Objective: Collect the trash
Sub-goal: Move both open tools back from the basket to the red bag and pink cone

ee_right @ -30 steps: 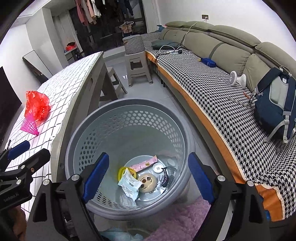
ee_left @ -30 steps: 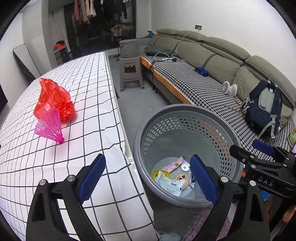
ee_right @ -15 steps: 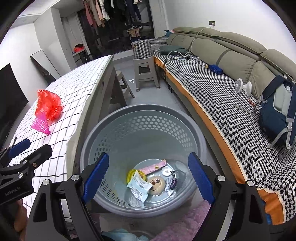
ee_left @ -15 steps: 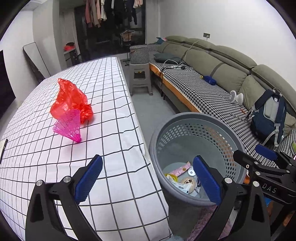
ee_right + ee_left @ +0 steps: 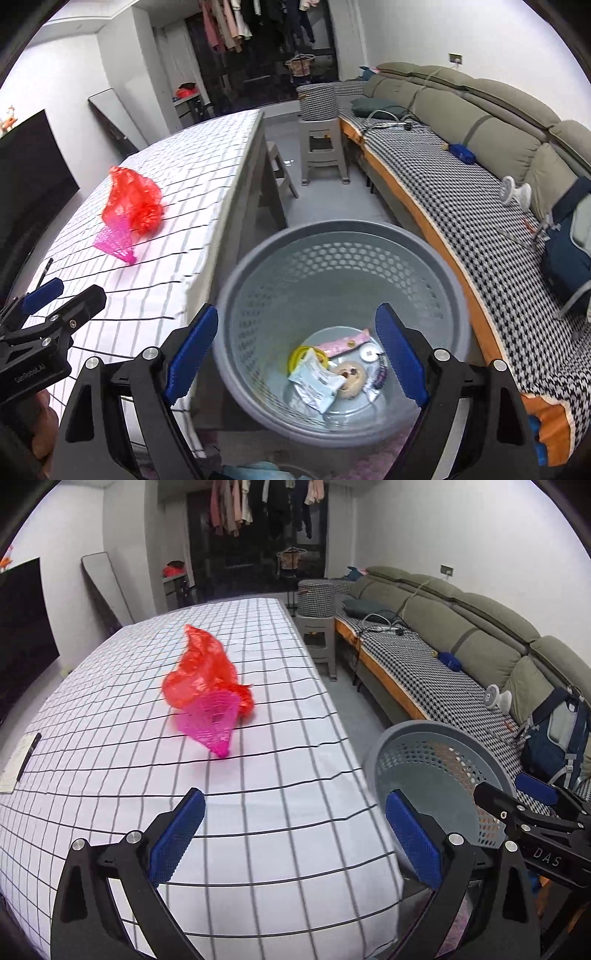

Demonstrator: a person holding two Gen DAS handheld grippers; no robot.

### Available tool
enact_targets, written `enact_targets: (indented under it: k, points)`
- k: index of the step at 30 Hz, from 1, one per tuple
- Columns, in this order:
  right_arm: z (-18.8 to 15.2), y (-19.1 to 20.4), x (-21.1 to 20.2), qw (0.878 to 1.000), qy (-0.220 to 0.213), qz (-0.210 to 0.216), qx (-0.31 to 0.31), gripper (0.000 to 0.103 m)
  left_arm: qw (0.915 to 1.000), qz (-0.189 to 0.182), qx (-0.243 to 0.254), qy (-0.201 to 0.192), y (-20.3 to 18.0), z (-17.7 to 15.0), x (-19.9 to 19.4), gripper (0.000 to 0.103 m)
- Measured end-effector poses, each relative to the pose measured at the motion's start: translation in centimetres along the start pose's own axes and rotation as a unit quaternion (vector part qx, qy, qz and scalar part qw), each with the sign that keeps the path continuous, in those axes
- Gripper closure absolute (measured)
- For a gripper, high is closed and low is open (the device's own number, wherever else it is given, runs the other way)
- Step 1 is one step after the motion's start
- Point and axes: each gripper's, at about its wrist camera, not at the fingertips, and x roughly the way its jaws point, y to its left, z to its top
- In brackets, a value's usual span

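Your left hand-held gripper [image 5: 295, 843] tilts downward, blue pads [image 5: 177, 840] spread wide with nothing between them. Beside it, your right hand-held gripper [image 5: 297, 352] angles down likewise, jaws wide apart and holding nothing.

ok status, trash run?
Left tool open, empty. Right tool open, empty, over basket. Red bag and pink shuttlecock on table. Path clear.

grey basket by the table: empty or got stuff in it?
Not empty. In the right wrist view the basket stands upright with a few bits of trash on its bottom, wrappers among them; most of it is unfilled.
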Motion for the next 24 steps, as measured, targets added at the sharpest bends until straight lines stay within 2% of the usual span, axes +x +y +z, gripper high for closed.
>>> enact_targets:
  k: [6,16,24]
  points:
    - [1.0,3.7,1.5,0.999,0.006,0.027,-0.030,0.020,0.9991,0.033,-0.028,-0.001,3.6,-0.2,0.0,0.007]
    - [2.5,10.2,5.0,0.994,0.023,0.067,-0.085,0.020,0.9929,0.091,-0.077,0.004,9.9,-0.3,0.4,0.007]
    - [3.7,15.1,8.3,0.988,0.040,0.087,-0.124,0.020,0.9877,0.118,-0.102,0.009,13.7,-0.1,1.3,0.007]
